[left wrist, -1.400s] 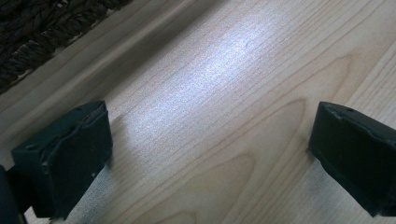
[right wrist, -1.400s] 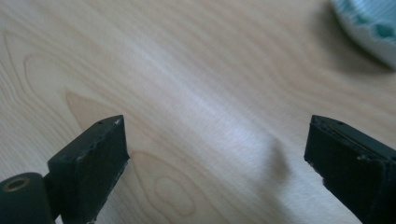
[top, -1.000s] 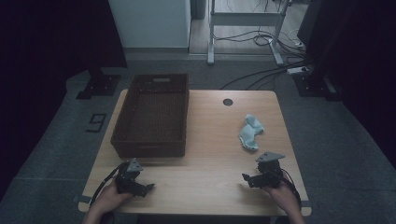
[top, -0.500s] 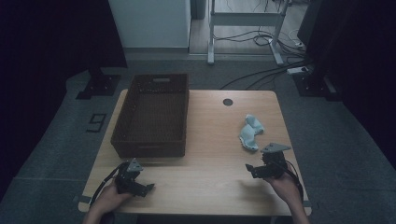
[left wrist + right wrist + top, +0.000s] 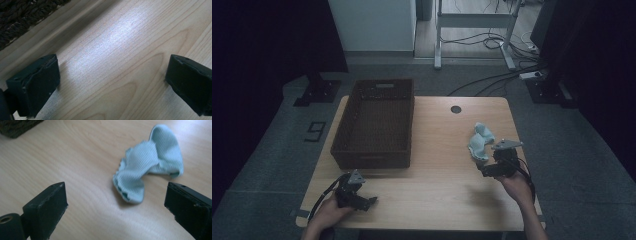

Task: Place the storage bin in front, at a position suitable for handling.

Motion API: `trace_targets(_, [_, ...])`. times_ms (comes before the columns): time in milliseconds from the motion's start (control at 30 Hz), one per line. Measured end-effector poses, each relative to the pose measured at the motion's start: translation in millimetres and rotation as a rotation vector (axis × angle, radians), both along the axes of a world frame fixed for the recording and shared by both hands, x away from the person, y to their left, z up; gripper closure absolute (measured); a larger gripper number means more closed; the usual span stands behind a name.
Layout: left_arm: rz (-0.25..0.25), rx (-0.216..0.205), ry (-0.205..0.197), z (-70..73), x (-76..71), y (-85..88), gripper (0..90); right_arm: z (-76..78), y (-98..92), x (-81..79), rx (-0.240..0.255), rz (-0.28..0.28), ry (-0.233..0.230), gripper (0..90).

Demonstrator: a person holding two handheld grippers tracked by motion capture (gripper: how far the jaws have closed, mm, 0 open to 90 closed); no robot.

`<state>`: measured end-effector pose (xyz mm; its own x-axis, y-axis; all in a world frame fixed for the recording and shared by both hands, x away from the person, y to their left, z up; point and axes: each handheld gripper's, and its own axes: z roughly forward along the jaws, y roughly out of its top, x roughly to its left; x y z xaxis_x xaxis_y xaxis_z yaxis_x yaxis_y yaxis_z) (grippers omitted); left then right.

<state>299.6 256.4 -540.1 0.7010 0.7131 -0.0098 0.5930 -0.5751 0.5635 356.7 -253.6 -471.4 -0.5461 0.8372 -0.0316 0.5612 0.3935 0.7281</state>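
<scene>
Showing, from left to right, one moment at the bench (image 5: 432, 145):

Left gripper (image 5: 368, 200): held low at the near left of the bench by the person's left hand (image 5: 328, 216); jaws wide apart, nothing between them.
Between the left jaws: bare pale wood grain, seen in the left gripper view, with a soft patch of glare on it.
Basket (image 5: 374, 125): dark, woven, rectangular; it stands just beyond the left gripper, on the far left part of the bench. In the left gripper view a strip of its weave shows at the upper left, ahead of the left jaws and to their left.
Round hole (image 5: 456, 109): a small dark opening in the bench top, well beyond both grippers, between basket and cloth.
Cloth (image 5: 147, 165): a small light-blue ribbed piece, crumpled and partly folded on itself; it lies on the bench just ahead of the right jaws, nearer one jaw than the other, touching neither.
Right gripper (image 5: 484, 172): held at the near right of the bench by the person's right hand (image 5: 518, 187); jaws wide apart and empty, pointing toward the cloth.
</scene>
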Motion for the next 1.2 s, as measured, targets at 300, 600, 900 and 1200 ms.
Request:
trace_targets(300, [0.000,0.000,0.000,0.0,0.0,0.0,0.0,11.2,5.5,28.8,0.001,-0.022,-0.011,5.9])
trace_targets(600, [0.000,-0.001,-0.002,-0.2,-0.1,0.0,0.0,6.0,5.7,64.8,-0.007,-0.059,0.005,11.6])
trace_targets(900, [0.000,-0.001,-0.002,-0.2,-0.1,0.2,0.0,-13.9,10.1,89.4,-0.058,-0.103,0.043,15.0])
trace_targets(1200, [-0.001,-0.001,-0.003,-0.2,-0.1,0.1,0.0,-49.6,4.0,108.7,-0.071,-0.156,0.110,25.2])
